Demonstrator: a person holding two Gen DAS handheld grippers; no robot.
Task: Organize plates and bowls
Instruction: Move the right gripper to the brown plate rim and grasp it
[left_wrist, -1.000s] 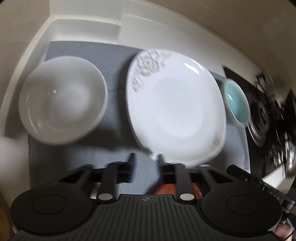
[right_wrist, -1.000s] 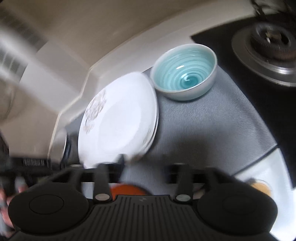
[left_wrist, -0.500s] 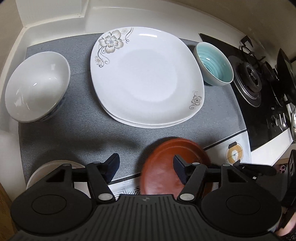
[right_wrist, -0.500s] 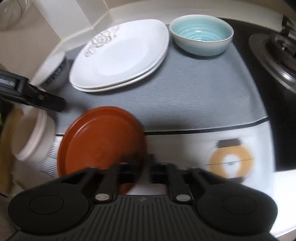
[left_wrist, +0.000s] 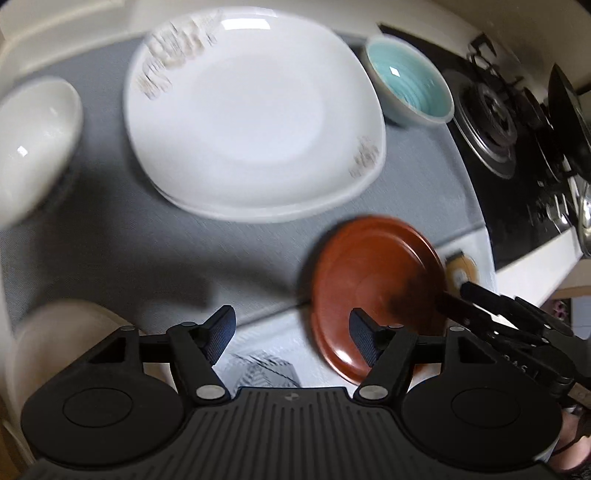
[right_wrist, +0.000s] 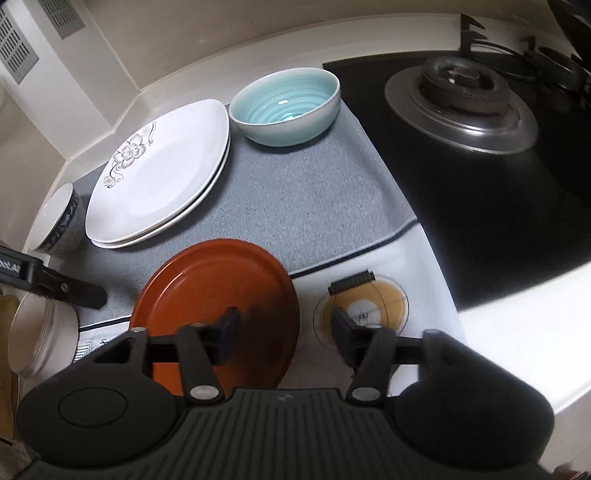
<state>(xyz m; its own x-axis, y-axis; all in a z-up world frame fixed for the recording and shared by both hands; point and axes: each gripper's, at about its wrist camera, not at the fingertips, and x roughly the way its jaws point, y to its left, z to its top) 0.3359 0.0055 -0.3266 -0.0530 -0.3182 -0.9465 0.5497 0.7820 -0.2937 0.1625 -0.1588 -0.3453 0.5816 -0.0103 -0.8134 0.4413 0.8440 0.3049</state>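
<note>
Two stacked white floral plates (left_wrist: 251, 118) (right_wrist: 159, 177) lie on the grey mat (right_wrist: 310, 206). A teal bowl (left_wrist: 410, 88) (right_wrist: 286, 105) stands at their right, a white bowl with a blue pattern (left_wrist: 31, 136) (right_wrist: 59, 221) at their left. A red-brown plate (left_wrist: 373, 291) (right_wrist: 218, 314) lies at the mat's front edge. My left gripper (left_wrist: 291, 332) is open and empty, left of the red plate. My right gripper (right_wrist: 282, 328) is open, with its left finger over the red plate's right part.
A gas stove (right_wrist: 461, 92) (left_wrist: 495, 122) fills the right side. A stack of pale bowls (right_wrist: 40, 332) (left_wrist: 55, 339) stands at the front left. A round yellow mark (right_wrist: 365, 306) is on the white cloth. Walls close the back and left.
My right gripper was shut at the red plate's edge and is now open. The left gripper has shifted left. The red plate lies a little farther onto the mat.
</note>
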